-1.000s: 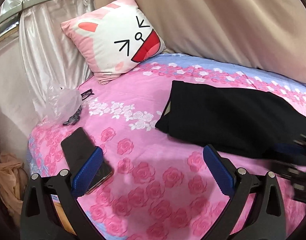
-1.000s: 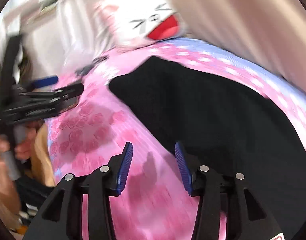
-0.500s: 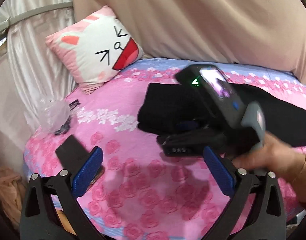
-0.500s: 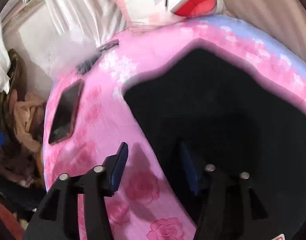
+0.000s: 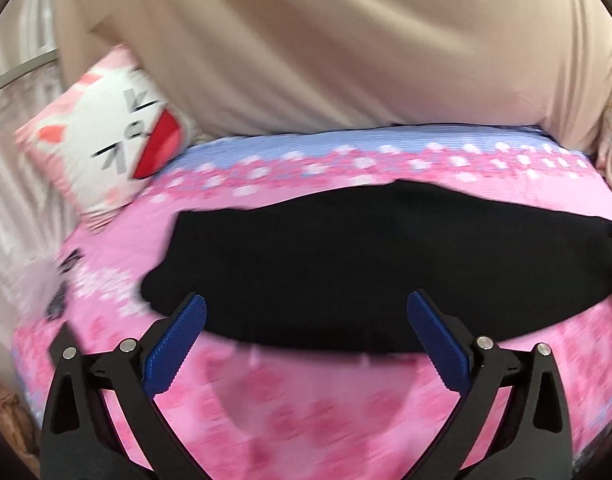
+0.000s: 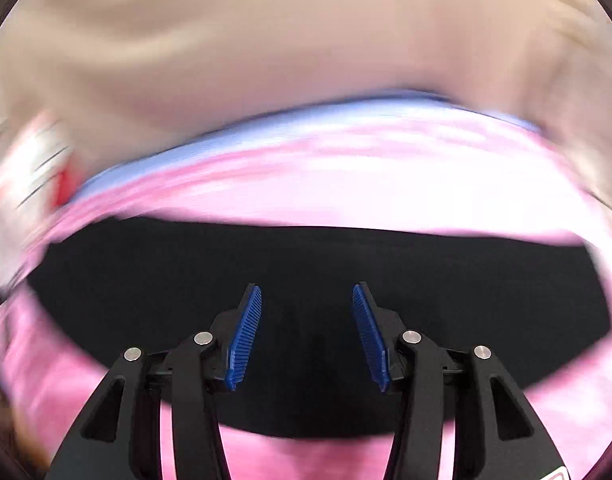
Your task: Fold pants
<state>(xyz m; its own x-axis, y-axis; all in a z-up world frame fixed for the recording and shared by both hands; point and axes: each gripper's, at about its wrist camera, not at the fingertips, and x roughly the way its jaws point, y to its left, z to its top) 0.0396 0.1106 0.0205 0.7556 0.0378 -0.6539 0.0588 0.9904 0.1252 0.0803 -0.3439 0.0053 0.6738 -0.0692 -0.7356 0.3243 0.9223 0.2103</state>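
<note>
The black pants (image 5: 365,256) lie flat across the pink rose-print bed sheet (image 5: 306,412), long side running left to right. My left gripper (image 5: 306,304) is wide open and empty, its blue pads over the near edge of the pants. In the right wrist view the pants (image 6: 306,264) fill the middle of a blurred frame. My right gripper (image 6: 306,292) is open and empty, hovering over the black fabric.
A pink and white cat-face pillow (image 5: 110,136) leans at the back left. A beige curtain (image 5: 325,48) hangs behind the bed. A clear plastic bag (image 5: 38,280) and small dark items lie at the left edge of the bed.
Both views have swung right, so the pants are now centred. The right gripper has left the left wrist view. The phone on the bed has dropped out of sight.
</note>
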